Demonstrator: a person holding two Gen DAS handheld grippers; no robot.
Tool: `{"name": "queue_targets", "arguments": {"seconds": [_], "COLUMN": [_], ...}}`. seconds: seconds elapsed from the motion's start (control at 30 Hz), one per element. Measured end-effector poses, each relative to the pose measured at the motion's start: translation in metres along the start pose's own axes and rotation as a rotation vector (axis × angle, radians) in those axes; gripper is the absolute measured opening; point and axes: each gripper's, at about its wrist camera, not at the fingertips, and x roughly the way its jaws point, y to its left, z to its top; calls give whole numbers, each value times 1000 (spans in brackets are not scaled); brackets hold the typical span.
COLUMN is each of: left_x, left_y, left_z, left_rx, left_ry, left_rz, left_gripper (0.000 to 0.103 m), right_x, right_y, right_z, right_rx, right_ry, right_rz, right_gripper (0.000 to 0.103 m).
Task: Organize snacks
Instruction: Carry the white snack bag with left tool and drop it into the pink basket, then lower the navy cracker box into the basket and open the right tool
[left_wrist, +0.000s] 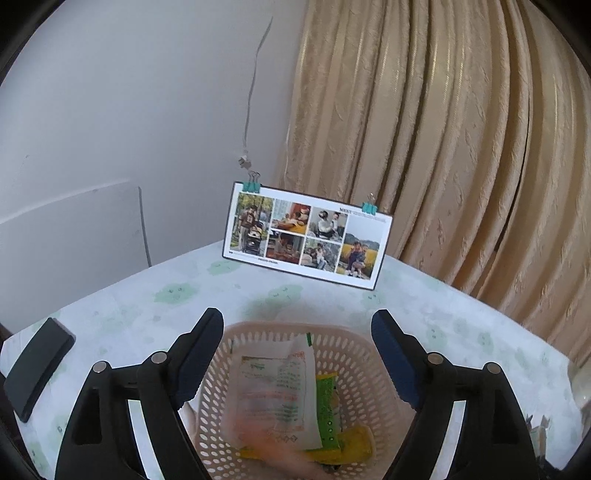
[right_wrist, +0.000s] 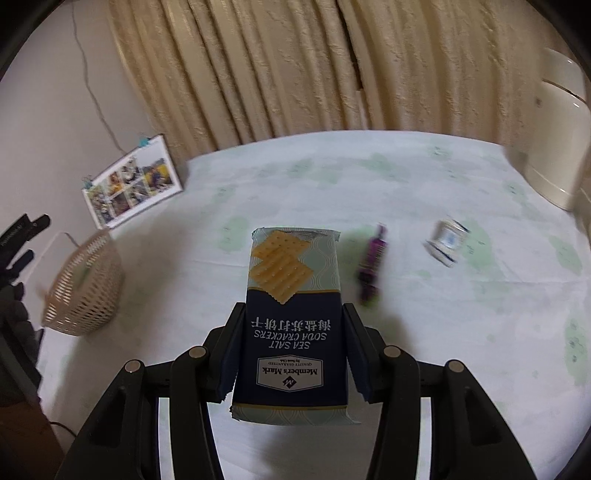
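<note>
Cracker pack (right_wrist: 291, 325) gripped, purple snack (right_wrist: 371, 269) blurred, basket (left_wrist: 295, 398) contents smeared.

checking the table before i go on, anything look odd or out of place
Two snacks lie loose on the table outside the pink basket: a purple packet and a small white packet. The right claw holds a cracker pack. Nothing looks spilled.

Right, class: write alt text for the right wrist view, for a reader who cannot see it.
The right gripper is shut on a navy and pale-green packet of sea salt soda crackers, held above a white cloth-covered table. A purple wrapped snack, a small white packet and a pink perforated plastic basket sit on the table.
</note>
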Motion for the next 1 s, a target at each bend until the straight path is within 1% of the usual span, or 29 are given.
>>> {"name": "queue_targets", "arguments": {"seconds": [0.1, 0.2, 0.33, 0.4, 0.57, 0.73, 0.9, 0.97, 1.0], "left_x": [-3, -4, -6, -6, -9, -9, -9, -10, -10], "left_y": [8, 15, 23, 23, 20, 19, 20, 23, 25], "left_z": [3, 5, 7, 7, 6, 4, 5, 6, 7], "left_rx": [-28, -53, -86, -90, -76, -86, -101, -114, -127], "left_ry": [-12, -13, -17, -22, -44, -40, -57, -60, -61], "left_rz": [5, 3, 10, 20, 57, 49, 65, 70, 73], "left_gripper": [83, 83, 83, 83, 83, 83, 83, 83, 83], "right_x": [3, 6, 14, 19, 30, 45, 62, 69, 71], "right_y": [20, 44, 84, 110, 159, 197, 217, 221, 223], "right_z": [8, 15, 25, 31, 41, 42, 41, 41, 42], "right_rx": [-23, -42, -80, -103, -145, -183, -187, -176, -172], "right_ry": [-8, -11, -6, -4, 6, 31, 66, 77, 81], "right_rz": [52, 121, 216, 268, 368, 424, 462, 482, 499], "right_gripper": [46, 46, 46, 46, 46, 47, 47, 51, 51]}}
